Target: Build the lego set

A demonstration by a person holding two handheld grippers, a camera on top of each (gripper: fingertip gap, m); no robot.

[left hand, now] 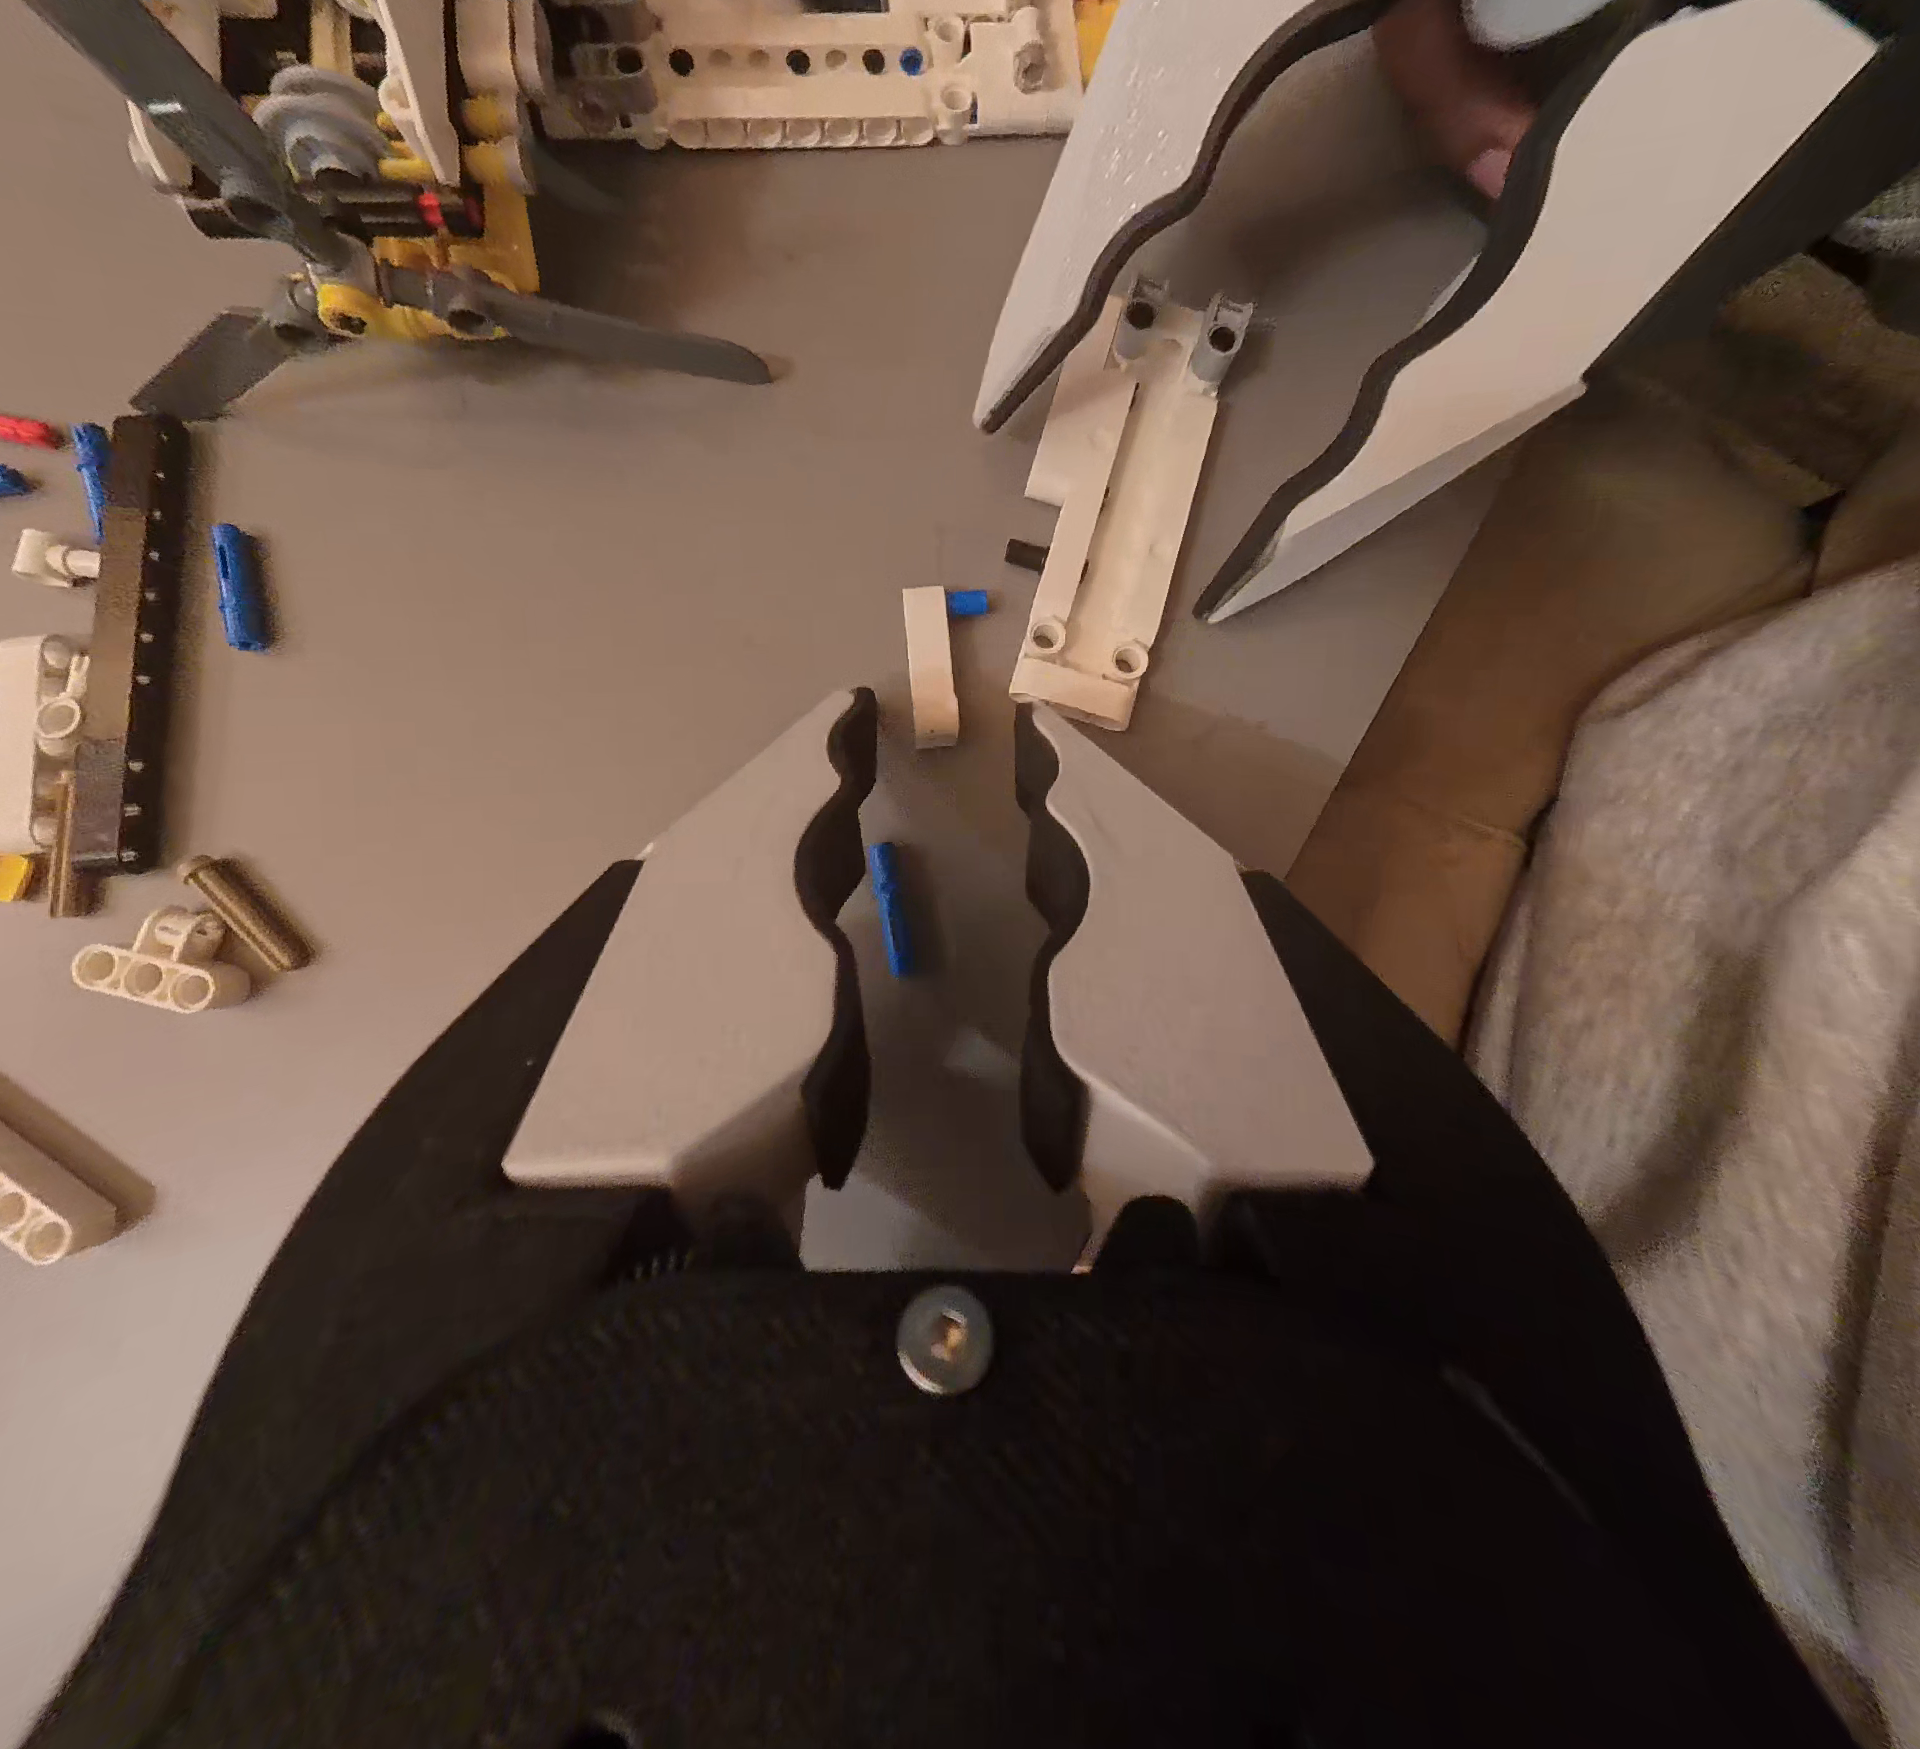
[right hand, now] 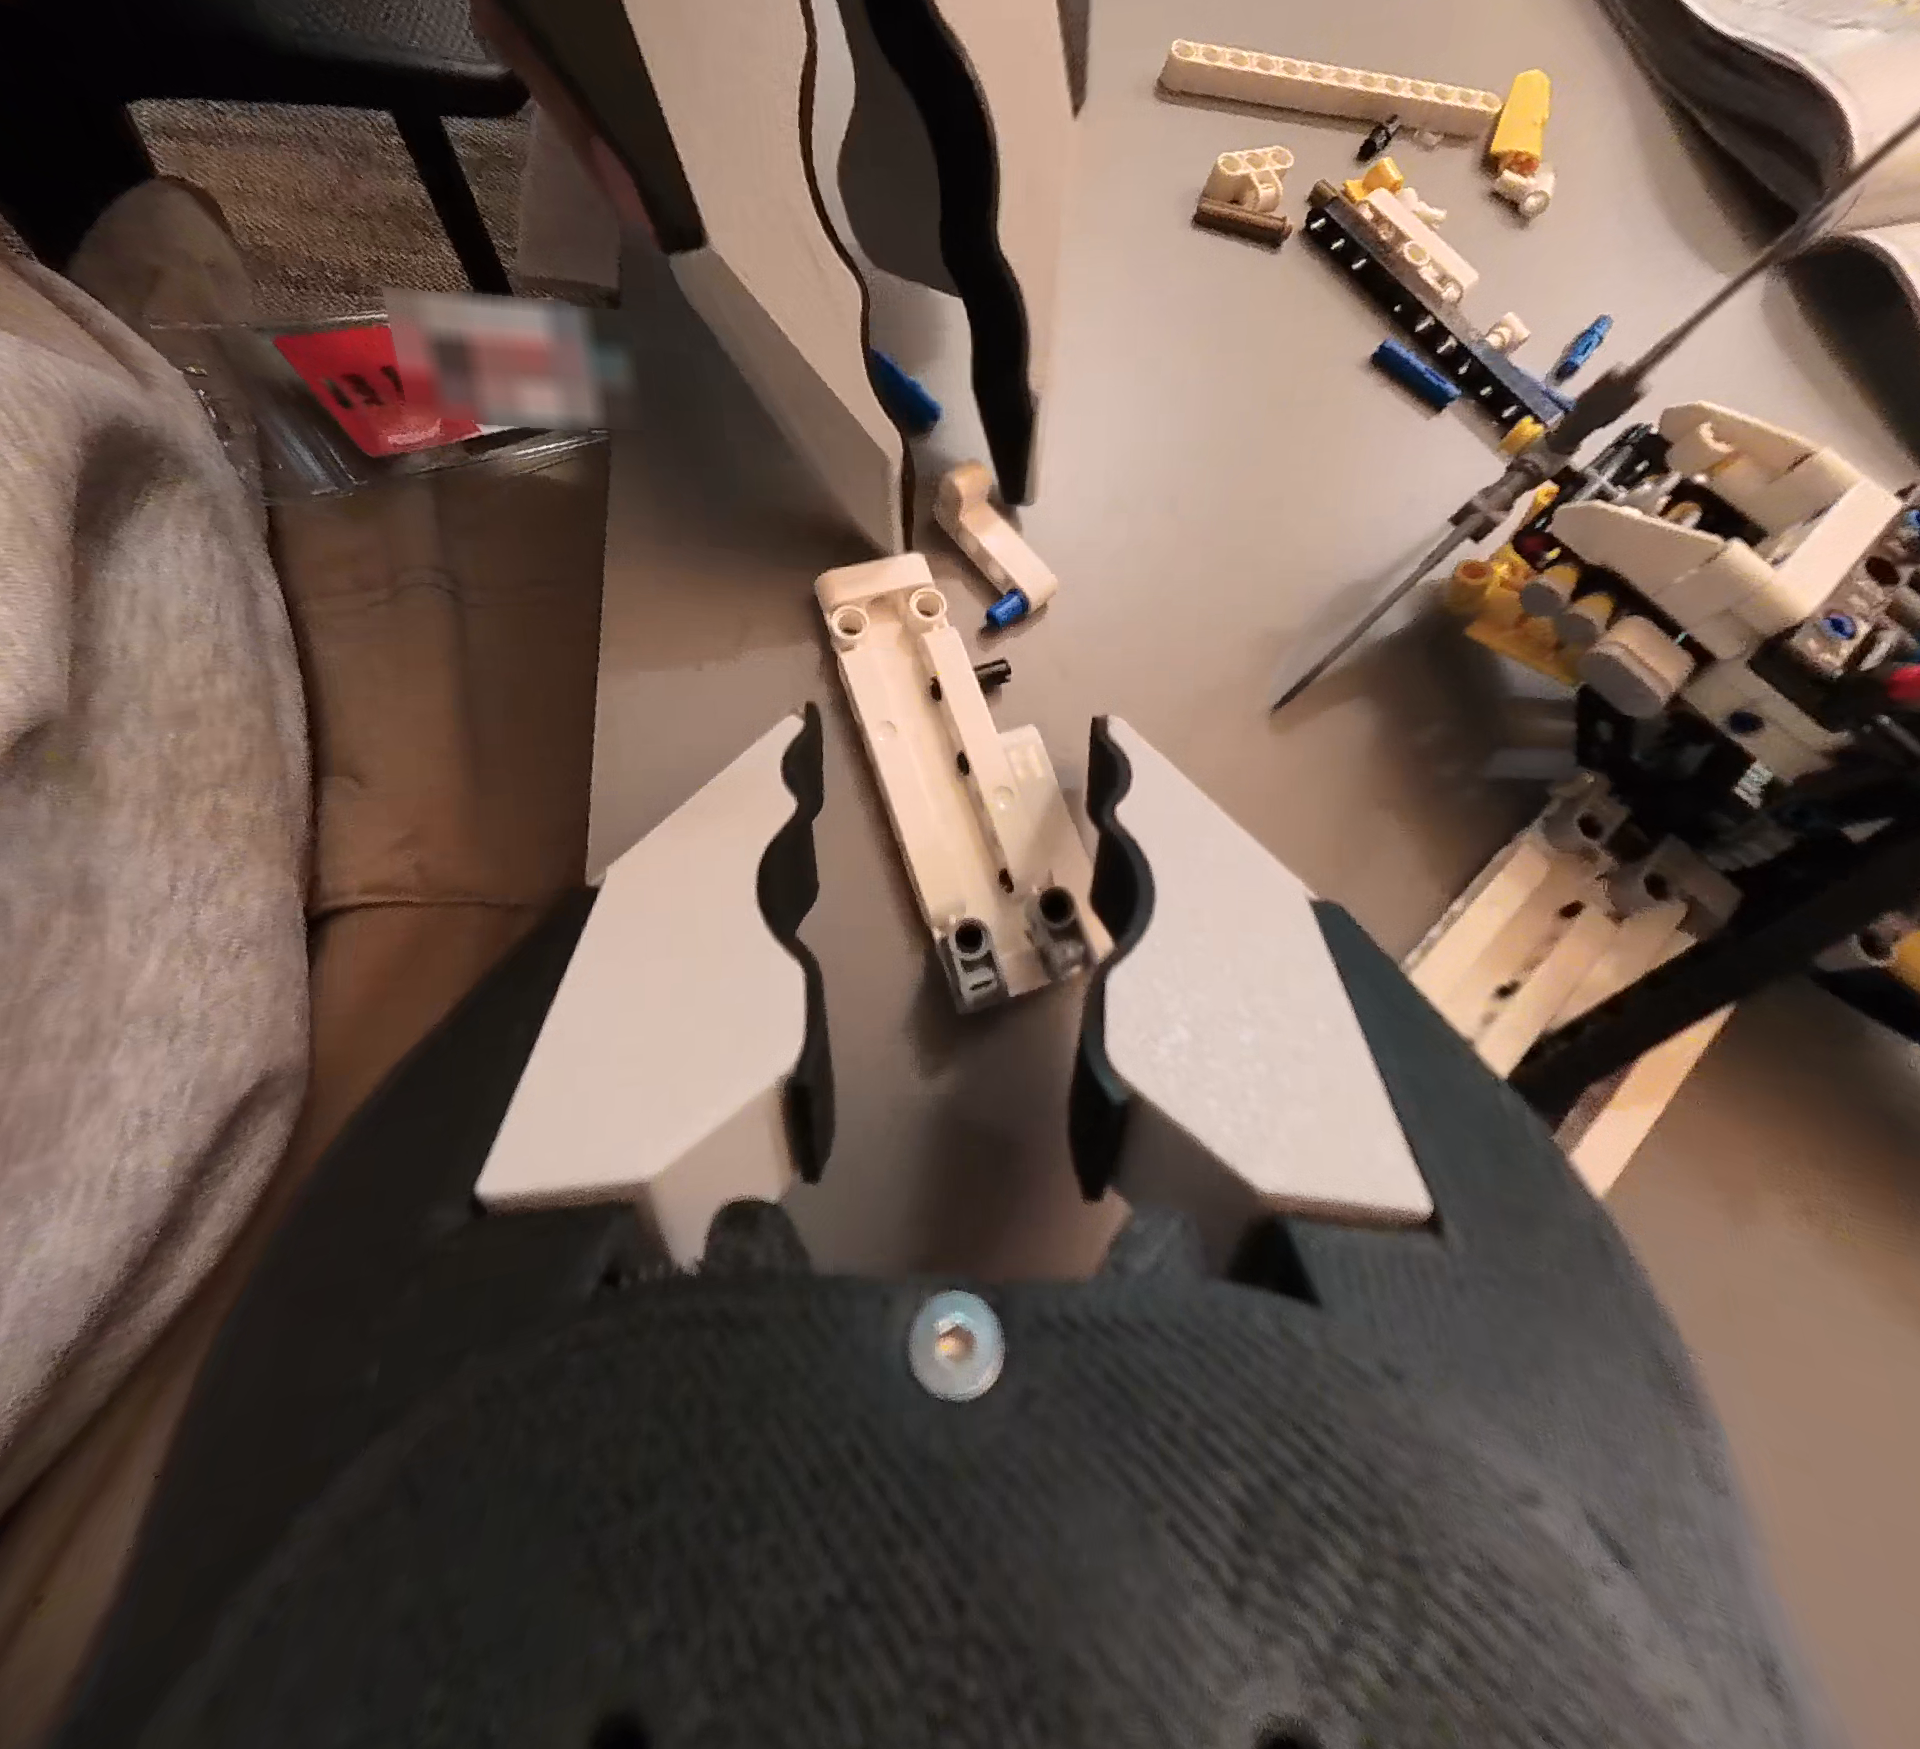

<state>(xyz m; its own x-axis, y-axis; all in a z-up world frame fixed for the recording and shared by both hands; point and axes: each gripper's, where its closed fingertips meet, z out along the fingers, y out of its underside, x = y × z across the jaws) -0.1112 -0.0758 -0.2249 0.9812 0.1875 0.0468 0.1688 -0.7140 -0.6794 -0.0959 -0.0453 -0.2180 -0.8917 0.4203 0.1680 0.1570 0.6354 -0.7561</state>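
White panel [right hand: 956, 795] between open right gripper [right hand: 951, 743] fingers; no legible writing.

— Where are my two cameras looking?
— Each rides behind its own tongs, angled steeply down, close over the worktop [left hand: 582, 619]. They face each other; both catch the white panel [left hand: 1117, 546] [right hand: 951, 764] lying between the tongs.

Grey table [left hand: 582, 681]: white panel [left hand: 1117, 546] flat near edge, small white beam w/ blue pin [left hand: 928, 665] beside it, loose blue pin [left hand: 890, 910], half-built model [left hand: 343, 89] at back, black beam [left hand: 135, 639] left.
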